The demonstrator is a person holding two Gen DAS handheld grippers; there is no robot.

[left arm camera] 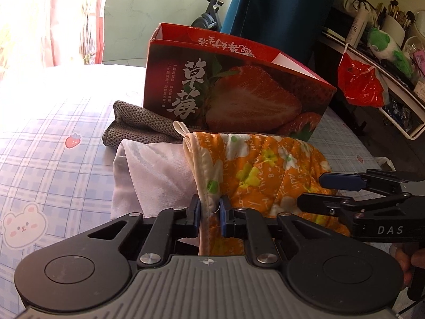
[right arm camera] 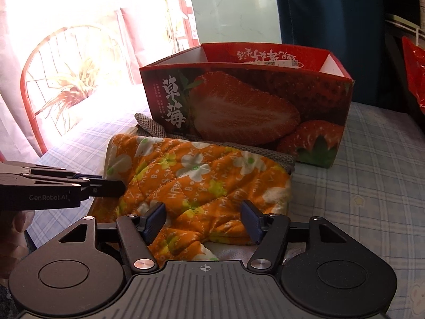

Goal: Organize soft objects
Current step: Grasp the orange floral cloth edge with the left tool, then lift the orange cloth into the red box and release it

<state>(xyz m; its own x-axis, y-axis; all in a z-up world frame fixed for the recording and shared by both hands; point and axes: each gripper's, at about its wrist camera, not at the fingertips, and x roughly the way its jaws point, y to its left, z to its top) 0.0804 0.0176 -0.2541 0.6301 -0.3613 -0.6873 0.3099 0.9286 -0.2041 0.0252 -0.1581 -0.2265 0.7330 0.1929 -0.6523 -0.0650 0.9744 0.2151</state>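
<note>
Left gripper: jaws nearly together, clamped on the cream-piped cuff edge of the orange floral oven mitt. The cuff edge runs straight up from between the pads; the mitt's hanging loop sits above and ahead of them. No earlier view to compare, so that's all on the left.

Right gripper: jaws apart, straddling a bunched fold of the same mitt. The left pad looks to be touching the fabric, the right pad sits at the mitt's edge; I can't tell whether either is pressing. Not a grip as far as the views show.

Mitt location: lies flat on the plaid bedsheet, ahead of both sets of jaws, between them and the strawberry-print cardboard box. Box is open-topped, upright, just beyond the mitt.

Under the mitt, left of the left jaws: a white cloth, partly covered by the mitt. Beyond that, against the box's near left corner: a grey knit cloth, crumpled; in the right wrist view its edge also shows along the mitt's far side, so it runs beneath the mitt.

Each gripper shows in the other's view: the right one enters from the right of the left jaws, the left one from the left of the right jaws, tip over the mitt's cuff.

A hand is partly visible on the right gripper's handle.
</note>
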